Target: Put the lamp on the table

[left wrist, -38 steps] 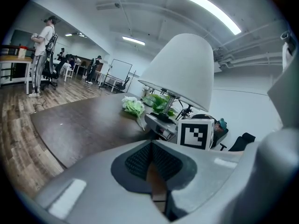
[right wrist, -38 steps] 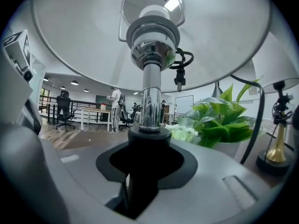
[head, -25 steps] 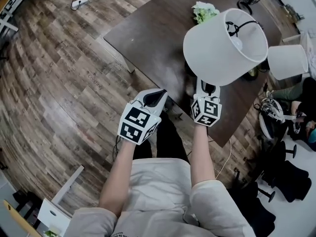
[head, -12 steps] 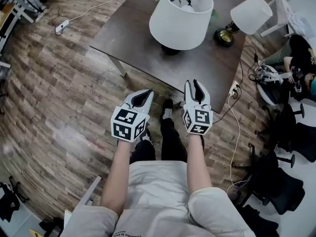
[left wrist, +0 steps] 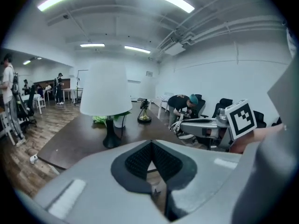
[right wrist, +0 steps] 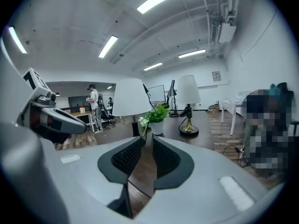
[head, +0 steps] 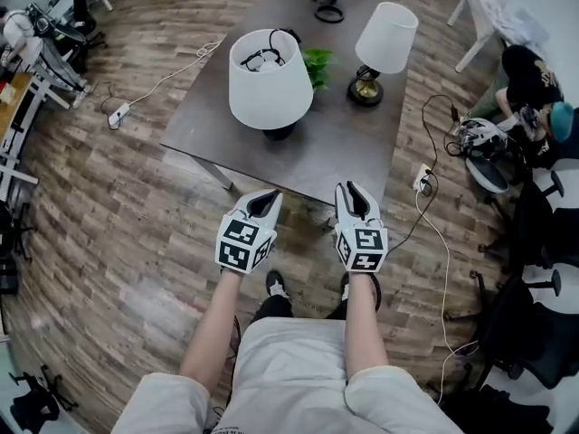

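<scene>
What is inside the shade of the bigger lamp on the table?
Through its open top, a pale bulb and black wire frame. The shade covers the stem below them.

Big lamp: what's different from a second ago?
The right gripper was up under the lamp's shade. It has pulled back off the table, and its empty jaws have just been closing but are still apart. The left gripper drew back too, shut. The lamp stands alone on the table. The small lamp and plant stayed put.
</scene>
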Demonstrator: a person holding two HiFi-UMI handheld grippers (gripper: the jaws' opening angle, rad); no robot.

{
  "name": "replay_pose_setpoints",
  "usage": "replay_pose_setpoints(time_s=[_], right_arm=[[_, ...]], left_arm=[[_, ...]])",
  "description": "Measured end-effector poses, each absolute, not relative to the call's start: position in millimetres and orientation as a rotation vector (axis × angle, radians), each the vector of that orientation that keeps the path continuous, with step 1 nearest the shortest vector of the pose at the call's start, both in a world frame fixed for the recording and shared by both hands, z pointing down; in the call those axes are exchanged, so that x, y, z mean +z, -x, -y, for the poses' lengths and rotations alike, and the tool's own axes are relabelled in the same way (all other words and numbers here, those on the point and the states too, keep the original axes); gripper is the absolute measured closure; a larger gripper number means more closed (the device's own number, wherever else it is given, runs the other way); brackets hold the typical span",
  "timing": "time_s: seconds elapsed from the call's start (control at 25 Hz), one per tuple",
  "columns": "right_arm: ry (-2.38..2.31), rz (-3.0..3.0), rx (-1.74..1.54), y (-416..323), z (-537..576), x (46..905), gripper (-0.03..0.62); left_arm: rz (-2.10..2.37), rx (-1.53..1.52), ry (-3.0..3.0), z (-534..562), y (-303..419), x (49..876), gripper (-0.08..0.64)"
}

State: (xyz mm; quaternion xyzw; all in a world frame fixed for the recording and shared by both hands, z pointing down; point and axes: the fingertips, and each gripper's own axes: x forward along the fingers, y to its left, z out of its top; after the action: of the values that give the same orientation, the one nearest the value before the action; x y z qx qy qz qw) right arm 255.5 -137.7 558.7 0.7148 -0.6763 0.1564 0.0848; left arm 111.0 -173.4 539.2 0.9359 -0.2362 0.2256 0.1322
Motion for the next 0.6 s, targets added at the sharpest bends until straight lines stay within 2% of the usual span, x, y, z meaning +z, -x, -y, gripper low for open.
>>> replay_pose_setpoints(time_s=[0.28,0.6], right_arm=[[-1.991,2.13,0.539,-309.7,113.0,561.8,0.509],[-1.815,2.328,0.553,-353.1,146.7,533.0,0.531]], left_arm=[[0.891,0.676,-2.639,150.4,-174.1,525.2,0.56],[1.137,0.55,-2.516,141.3,-220.8,492.0,0.56]])
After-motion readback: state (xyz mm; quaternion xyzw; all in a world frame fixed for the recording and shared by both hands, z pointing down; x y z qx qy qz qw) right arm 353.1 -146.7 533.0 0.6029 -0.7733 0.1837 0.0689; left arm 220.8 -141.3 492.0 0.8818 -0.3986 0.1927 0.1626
